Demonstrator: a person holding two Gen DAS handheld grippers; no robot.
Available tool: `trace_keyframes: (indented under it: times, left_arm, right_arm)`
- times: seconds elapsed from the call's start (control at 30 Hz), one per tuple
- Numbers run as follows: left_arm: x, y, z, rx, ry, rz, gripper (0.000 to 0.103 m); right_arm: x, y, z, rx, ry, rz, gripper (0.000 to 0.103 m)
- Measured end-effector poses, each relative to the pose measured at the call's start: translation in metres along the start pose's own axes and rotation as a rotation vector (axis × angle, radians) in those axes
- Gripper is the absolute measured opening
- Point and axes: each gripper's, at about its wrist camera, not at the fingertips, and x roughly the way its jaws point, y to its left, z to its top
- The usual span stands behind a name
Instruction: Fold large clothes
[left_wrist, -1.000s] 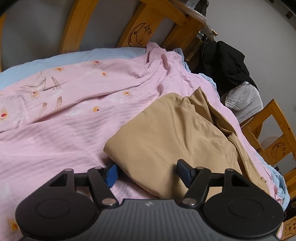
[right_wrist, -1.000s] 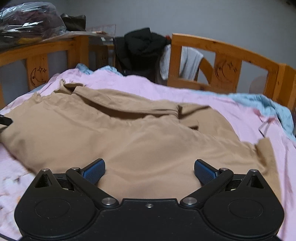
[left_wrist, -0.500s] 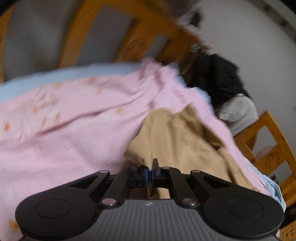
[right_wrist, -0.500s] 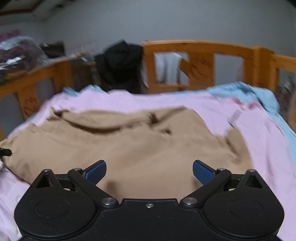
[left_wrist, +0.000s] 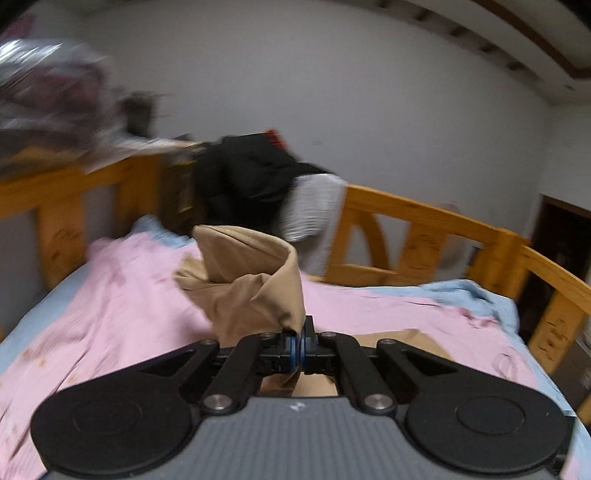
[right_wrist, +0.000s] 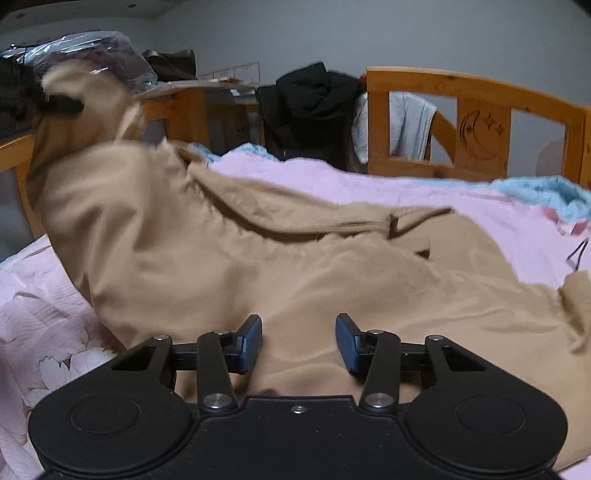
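A large tan garment (right_wrist: 258, 266) lies on a bed covered by a pink floral sheet (right_wrist: 40, 325). My left gripper (left_wrist: 298, 347) is shut on a corner of the tan garment (left_wrist: 258, 288) and holds it lifted above the sheet; it also shows at the upper left of the right wrist view (right_wrist: 62, 105), with cloth hanging from it. My right gripper (right_wrist: 298, 341) is partly open, low over the garment's near edge, with cloth between its blue pads (right_wrist: 251, 343) but not pinched.
A wooden bed rail (right_wrist: 476, 107) with moon and star cut-outs runs along the far side. Black and grey clothes (right_wrist: 314, 99) hang over it. A light blue blanket (right_wrist: 546, 192) lies at the right. Bagged items (right_wrist: 92, 55) sit on a shelf at the back left.
My left gripper closed on the garment's corner and lifted it up, swinging round toward the far rail. My right gripper's jaws narrowed and came down onto the near edge.
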Motion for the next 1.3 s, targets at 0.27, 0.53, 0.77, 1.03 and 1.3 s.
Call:
trace_keyframes:
  times: [0.27,0.53,0.77,1.03,1.3]
  left_arm:
    - [0.012,-0.090,0.015,0.215,0.029,-0.226,0.000]
    - [0.035,-0.157,0.000,0.352,0.117,-0.334,0.000]
    - [0.058,-0.198,-0.034,0.444,0.211,-0.391,0.000]
    - [0.075,-0.229,-0.076,0.529,0.307,-0.486,0.000]
    - [0.093,-0.237,-0.114,0.548,0.399,-0.598,0.000]
  right_arm:
    - [-0.014,-0.031,0.006,0.303,-0.037,0.053,0.038]
    - [-0.078,-0.125,0.032,0.807,-0.209,0.156,0.048]
    - [-0.096,-0.183,0.035,1.021,-0.246,0.416,0.083]
    - [-0.075,-0.186,0.030,1.018,-0.149,0.387,0.093]
    - [-0.050,-0.192,0.022,0.920,0.019,0.224,0.071]
